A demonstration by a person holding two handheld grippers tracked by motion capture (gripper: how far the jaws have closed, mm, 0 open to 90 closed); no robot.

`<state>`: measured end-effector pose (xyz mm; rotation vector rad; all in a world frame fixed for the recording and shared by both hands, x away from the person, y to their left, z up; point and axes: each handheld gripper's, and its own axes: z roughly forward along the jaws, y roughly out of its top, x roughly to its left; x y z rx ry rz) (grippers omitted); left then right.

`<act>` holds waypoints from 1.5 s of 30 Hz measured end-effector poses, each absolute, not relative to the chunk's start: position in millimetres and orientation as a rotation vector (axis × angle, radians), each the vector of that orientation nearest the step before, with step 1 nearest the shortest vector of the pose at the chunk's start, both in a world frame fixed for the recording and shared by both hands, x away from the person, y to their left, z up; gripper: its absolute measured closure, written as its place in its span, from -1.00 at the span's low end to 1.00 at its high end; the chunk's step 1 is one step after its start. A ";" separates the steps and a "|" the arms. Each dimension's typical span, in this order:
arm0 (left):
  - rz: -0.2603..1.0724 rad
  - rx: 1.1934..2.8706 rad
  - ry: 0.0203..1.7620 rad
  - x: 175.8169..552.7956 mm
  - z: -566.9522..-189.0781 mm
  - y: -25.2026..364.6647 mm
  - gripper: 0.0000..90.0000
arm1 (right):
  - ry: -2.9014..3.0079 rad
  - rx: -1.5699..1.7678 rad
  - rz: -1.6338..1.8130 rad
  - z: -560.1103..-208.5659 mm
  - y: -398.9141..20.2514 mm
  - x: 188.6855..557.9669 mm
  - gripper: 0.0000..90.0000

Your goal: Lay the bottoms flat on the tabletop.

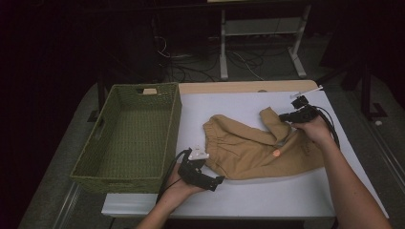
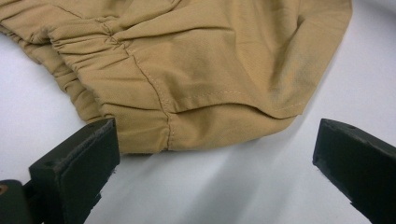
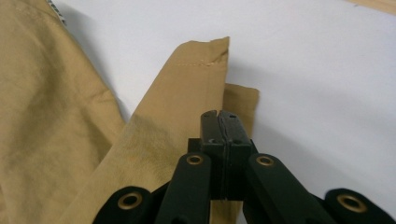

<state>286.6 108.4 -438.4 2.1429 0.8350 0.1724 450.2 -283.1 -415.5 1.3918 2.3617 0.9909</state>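
Nearest the person, the left tool (image 1: 206,179) rests low on the white desk (image 1: 267,195), jaws spread wide and released, with the waistband corner of the tan shorts (image 1: 253,150) lying just ahead of them but not pinched. In the left gripper view the gathered elastic waistband (image 2: 88,70) and a stitched side seam sit between and beyond the two black jaws, cloth flat on the surface.

The shorts lie spread across the middle of the desk, right of the green woven basket (image 1: 129,138), waistband toward the basket and legs toward the right. A small orange spot (image 1: 276,153) shows on the cloth. The fabric looks thin, light and limp: it will drape and fold wherever it is lifted, slide easily on the smooth top, and carry no risk of breaking. Hems, seams and the thick waistband look like the surest places to pinch, since doubled cloth gives the pads more to bite.

Farther off, the right tool (image 1: 286,116) is clenched on the hem of one leg (image 3: 205,56), which stands lifted and folded back over the rest.

The basket is empty, standing at the desk's left edge. Beyond the desk a wooden strip (image 1: 239,87) runs along the far edge, then a dim floor with cables (image 1: 239,59) and a metal frame (image 1: 260,28).
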 end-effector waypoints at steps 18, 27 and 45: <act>0.176 2.145 0.838 286.5 -438.1 108.4 -0.98 | 2.276 1.401 1.034 -405.2 -311.7 417.4 0.98; 0.175 2.143 0.838 286.4 -437.9 108.4 -0.98 | 2.254 1.425 1.027 -405.6 -326.1 401.3 0.98; 0.183 2.145 0.832 286.4 -436.7 108.4 -0.98 | 2.288 1.422 0.960 -410.1 -337.4 356.1 0.98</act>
